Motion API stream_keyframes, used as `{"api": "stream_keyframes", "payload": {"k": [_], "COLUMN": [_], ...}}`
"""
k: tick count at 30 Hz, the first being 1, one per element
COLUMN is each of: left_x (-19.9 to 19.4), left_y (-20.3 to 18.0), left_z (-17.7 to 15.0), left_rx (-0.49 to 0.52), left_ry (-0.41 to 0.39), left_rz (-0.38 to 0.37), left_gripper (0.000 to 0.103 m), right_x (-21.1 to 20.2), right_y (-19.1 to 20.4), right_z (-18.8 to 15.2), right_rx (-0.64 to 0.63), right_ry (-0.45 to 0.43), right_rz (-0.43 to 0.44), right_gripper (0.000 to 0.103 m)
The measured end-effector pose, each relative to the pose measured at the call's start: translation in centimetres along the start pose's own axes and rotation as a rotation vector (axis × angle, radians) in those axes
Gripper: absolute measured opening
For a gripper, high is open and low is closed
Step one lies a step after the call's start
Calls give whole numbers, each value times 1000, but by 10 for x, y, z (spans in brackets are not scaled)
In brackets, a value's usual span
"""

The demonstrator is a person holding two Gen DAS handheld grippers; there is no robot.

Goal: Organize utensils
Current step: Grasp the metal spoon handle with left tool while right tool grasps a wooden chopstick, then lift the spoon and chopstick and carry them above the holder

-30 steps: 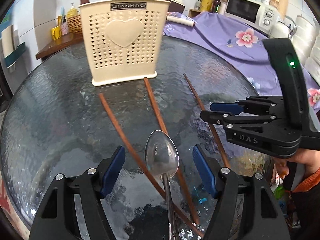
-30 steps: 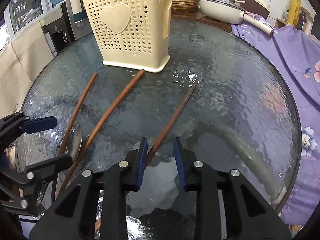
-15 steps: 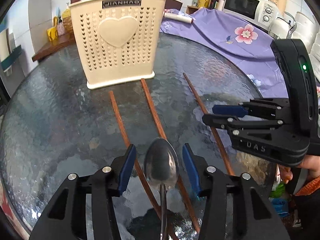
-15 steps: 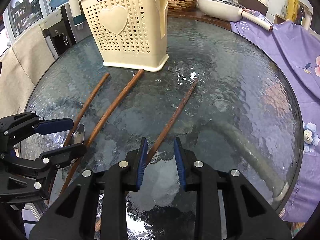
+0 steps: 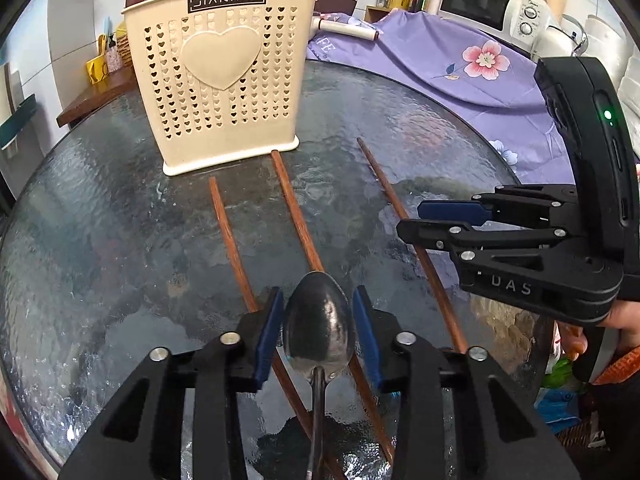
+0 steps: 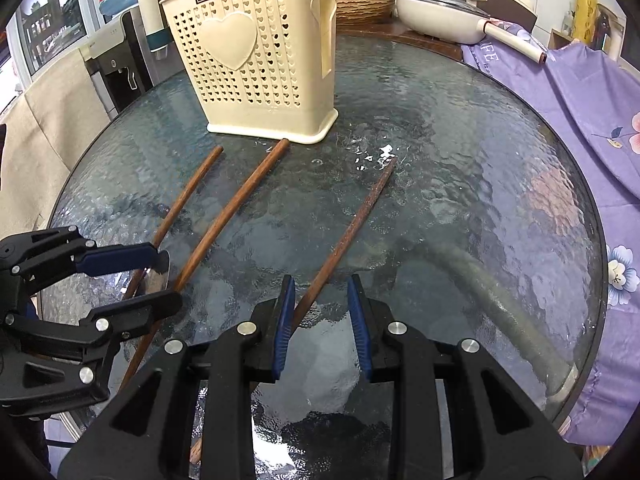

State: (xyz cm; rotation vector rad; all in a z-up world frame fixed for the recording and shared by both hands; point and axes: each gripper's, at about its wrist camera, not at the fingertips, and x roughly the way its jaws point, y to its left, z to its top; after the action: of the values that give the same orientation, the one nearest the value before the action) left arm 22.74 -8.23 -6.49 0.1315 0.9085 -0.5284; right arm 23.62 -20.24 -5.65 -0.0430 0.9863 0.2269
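Note:
A steel spoon lies on the round glass table, handle toward me. My left gripper is closing on its bowl, and both blue pads sit against the bowl's edges. The right wrist view shows the spoon inside the left gripper. Three wooden chopsticks lie pointing at the cream perforated holder. My right gripper is narrowly open over the rightmost chopstick, which runs between the pads close to the left one.
The holder stands at the far side with dark utensil handles inside. A purple floral cloth covers the surface to the right, with a microwave behind. A white pan and a wicker basket sit beyond the table.
The left jaws have narrowed from wide apart to the spoon bowl's edges. The leftmost chopstick's far end has swung slightly right. The right gripper has stayed put.

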Motion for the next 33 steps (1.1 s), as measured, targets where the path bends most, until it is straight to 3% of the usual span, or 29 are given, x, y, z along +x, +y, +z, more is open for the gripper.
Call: {"api": "stream_keyframes", "payload": {"k": [6, 18, 24, 26, 31, 33], "left_x": [-4, -26, -38, -45, -61, -67], "left_y": [1, 16, 23, 25, 30, 31], "left_z": [-2, 1, 6, 9, 18, 21], "left_rx": [-26, -87, -110, -112, -136, -141], "left_ry": [-10, -64, -97, -114, -162, -179], "left_rz": [-1, 31, 55, 64, 62, 66], "left_gripper": [34, 34, 34, 34, 34, 34], "right_x": [3, 38, 52, 53, 49, 40], "right_y": [-11, -10, -12, -15, -32, -32], "right_z": [10, 56, 76, 78, 77, 76], "right_rx": [75, 68, 58, 62, 141, 134], "right_ry": [15, 47, 58, 60, 52, 17], "right_rz": [42, -103, -125, -114, 15, 12], "right_gripper": [28, 28, 10, 10, 7, 7]}}
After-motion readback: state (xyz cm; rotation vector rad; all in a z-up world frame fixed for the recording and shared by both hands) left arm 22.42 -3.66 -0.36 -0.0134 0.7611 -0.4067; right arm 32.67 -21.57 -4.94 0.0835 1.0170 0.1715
